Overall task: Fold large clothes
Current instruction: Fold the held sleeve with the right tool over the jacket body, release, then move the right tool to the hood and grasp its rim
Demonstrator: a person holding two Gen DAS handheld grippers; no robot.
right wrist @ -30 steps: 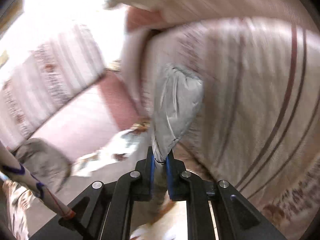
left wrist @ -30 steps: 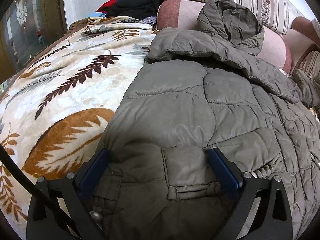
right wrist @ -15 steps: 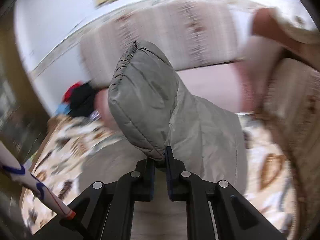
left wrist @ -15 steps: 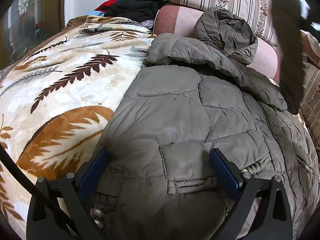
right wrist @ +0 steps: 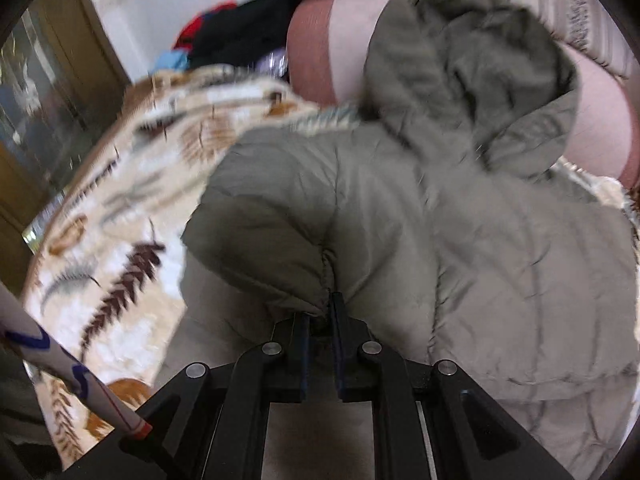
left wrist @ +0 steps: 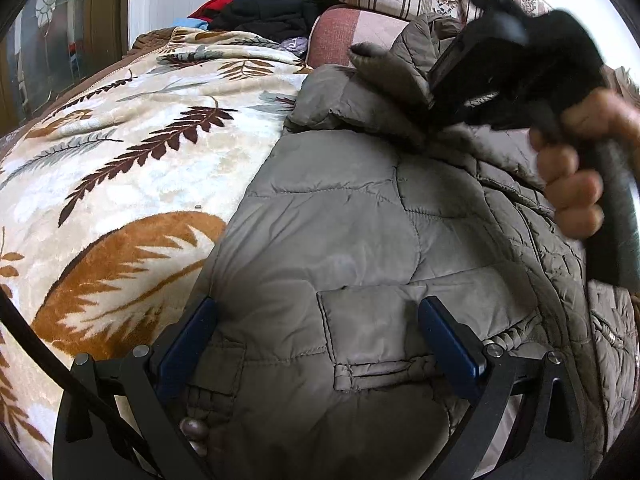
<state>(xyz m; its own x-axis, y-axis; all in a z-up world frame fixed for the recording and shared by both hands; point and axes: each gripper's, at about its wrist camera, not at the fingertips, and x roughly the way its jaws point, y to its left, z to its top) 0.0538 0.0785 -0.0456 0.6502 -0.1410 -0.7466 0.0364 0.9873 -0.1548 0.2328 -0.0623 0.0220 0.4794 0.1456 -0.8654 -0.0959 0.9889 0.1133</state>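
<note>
The right gripper (right wrist: 322, 312) is pinching the jacket (left wrist: 340, 232) sleeve (right wrist: 276, 232); the left gripper (left wrist: 320, 340) is lying spread wide over its pocket (left wrist: 372, 328) at 6 o'clock. No writing is readable.

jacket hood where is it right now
In the right wrist view the hood lies at upper right, against the pink sofa cushion, beyond the sleeve pinched in the right tool.
</note>
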